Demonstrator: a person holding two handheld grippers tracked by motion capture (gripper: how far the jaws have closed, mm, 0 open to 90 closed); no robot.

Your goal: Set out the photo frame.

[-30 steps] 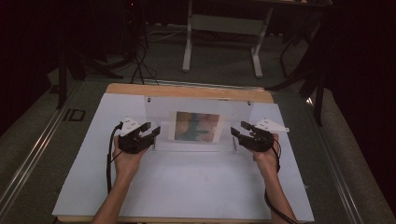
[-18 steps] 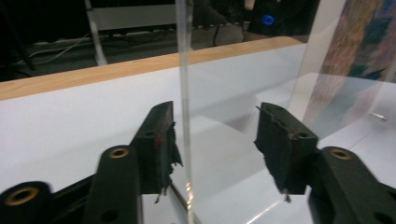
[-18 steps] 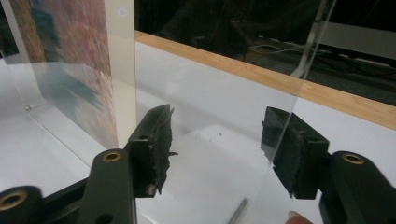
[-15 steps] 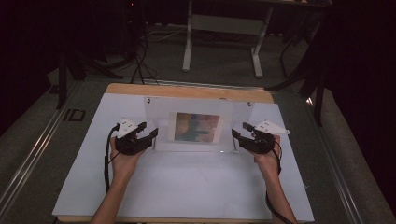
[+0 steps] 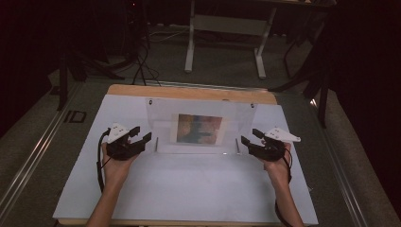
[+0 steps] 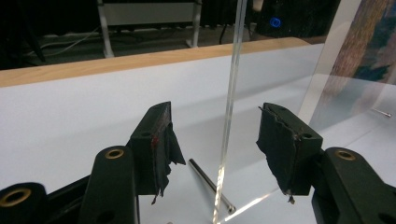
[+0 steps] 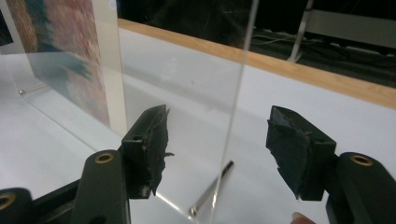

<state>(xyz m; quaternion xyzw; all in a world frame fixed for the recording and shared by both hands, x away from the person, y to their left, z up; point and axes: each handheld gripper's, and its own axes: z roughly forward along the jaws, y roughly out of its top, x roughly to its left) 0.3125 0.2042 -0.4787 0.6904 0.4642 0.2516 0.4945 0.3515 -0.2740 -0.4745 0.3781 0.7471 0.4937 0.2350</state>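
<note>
Clear picture frame (image 5: 201,126) stands upright near bench (image 5: 189,189) middle, toward far edge, print (image 5: 199,128) inside. Left gripper (image 5: 143,136) wide open, holding nothing, panel's left edge (image 6: 229,107) between pads, untouched. Right gripper (image 5: 246,140) likewise wide open and empty, straddling right edge (image 7: 236,107). Both have drawn back slightly toward near edge over last second, jaws parted wider. Steel pin (image 6: 211,185) lies at panel foot. Judgement: both grippers lined up on frame's ends, ready to clamp for two-handed lift.
</note>
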